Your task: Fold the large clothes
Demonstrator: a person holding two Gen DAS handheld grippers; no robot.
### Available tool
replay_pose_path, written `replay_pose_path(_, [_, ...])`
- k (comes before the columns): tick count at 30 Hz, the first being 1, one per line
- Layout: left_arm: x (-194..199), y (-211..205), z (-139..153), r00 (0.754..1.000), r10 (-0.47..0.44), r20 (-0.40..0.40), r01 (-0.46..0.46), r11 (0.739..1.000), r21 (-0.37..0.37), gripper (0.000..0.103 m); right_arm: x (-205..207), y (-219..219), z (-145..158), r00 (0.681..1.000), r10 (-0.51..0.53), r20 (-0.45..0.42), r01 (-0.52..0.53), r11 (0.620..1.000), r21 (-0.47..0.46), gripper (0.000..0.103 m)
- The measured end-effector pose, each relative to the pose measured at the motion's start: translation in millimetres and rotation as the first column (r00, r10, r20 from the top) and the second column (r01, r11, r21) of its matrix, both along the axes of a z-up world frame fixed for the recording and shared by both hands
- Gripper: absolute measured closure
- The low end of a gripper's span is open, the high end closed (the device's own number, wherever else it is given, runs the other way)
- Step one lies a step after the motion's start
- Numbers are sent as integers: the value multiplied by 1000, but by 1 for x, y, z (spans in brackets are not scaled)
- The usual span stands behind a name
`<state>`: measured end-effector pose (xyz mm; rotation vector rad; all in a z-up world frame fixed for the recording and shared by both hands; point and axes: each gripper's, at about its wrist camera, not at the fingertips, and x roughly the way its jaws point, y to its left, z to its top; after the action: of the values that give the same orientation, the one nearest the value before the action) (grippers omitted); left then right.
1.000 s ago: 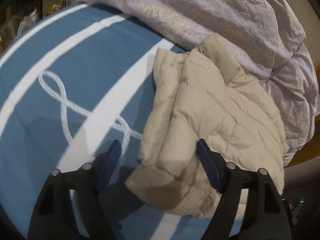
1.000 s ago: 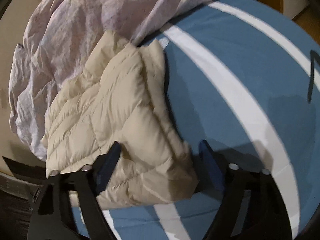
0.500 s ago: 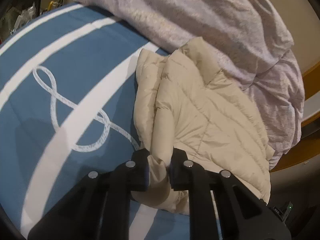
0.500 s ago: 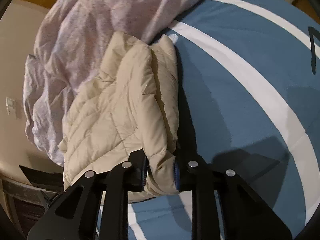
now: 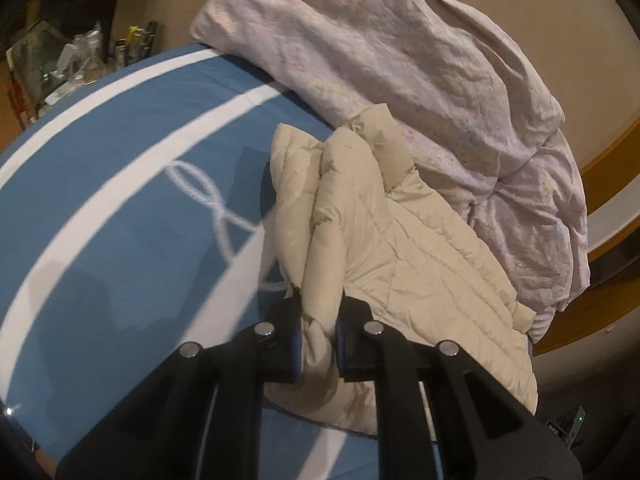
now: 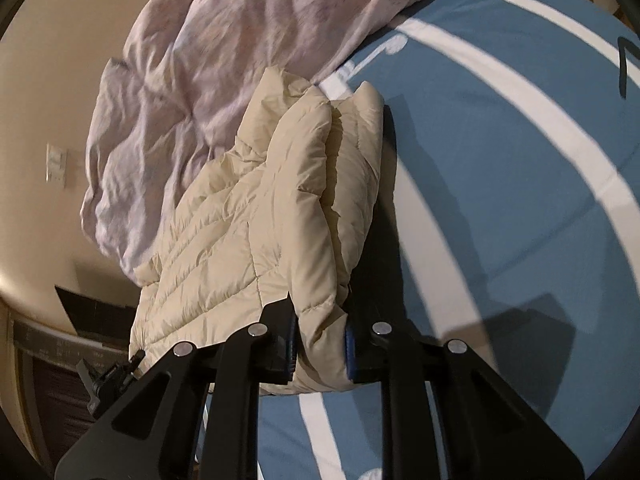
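Note:
A cream quilted puffer jacket (image 5: 400, 240) lies folded on the blue bedspread (image 5: 120, 220), its far edge against a crumpled lilac duvet (image 5: 400, 60). My left gripper (image 5: 318, 344) is shut on the jacket's near left corner, and a thick fold bulges up between the pads. In the right wrist view the same jacket (image 6: 248, 220) hangs from my right gripper (image 6: 320, 344), which is shut on its near right corner. That edge is lifted off the bedspread (image 6: 500, 160) and throws a dark shadow to the right. The jacket's underside is hidden.
White stripes and a rope-knot pattern (image 5: 208, 196) run across the bedspread. The lilac duvet (image 6: 220, 40) fills the far side. Bottles and clutter (image 5: 88, 64) stand beyond the far left corner. A wooden bed frame (image 5: 612, 152) curves along the right, and a wall switch (image 6: 56, 162) shows on the left.
Both grippers went from wide open around the jacket's near corners to shut on them. They then rose and pulled back, lifting the jacket's near edge off the bedspread.

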<state>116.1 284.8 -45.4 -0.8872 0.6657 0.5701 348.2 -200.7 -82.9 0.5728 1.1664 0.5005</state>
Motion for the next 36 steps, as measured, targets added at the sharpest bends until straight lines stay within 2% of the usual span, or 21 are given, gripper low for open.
replay_pose_path(10, [-71,-1,-8,998,62,-26,-62,998,-1,91,-55,18,1,996,86,-7,-87,995,-56,85])
replay_pose_path(16, [-83,3,-21,995,87,-58,-89,996,-31,88,-77,30,7,990,137,14,-133,979,-156,82])
replay_pose_path(18, [-83,5,-25,993,95,-74,-98,994,-45,83,-78,32,14,990,133,43,-121,968,-222,78])
replay_pose_path(20, [-83,6,-28,991,102,-83,-107,993,-53,78,-76,32,21,989,126,73,-103,959,-263,65])
replay_pose_path(22, [-81,8,-30,990,105,-94,-111,992,-59,68,-74,31,33,986,115,121,-75,951,-299,57])
replay_pose_path(24, [-80,10,-32,988,111,-109,-118,991,-60,54,-71,34,46,977,121,173,-62,949,-310,57])
replay_pose_path(27, [-80,15,-37,985,125,-122,-135,988,-76,44,-70,45,58,962,158,224,-83,947,-312,57])
replay_pose_path(30, [-81,18,-43,982,139,-128,-151,984,-93,39,-72,70,59,940,246,237,-163,932,-323,57])
replay_pose_path(36, [-83,19,-51,979,157,-128,-172,978,-115,35,-85,115,36,899,393,194,-296,871,-392,57])
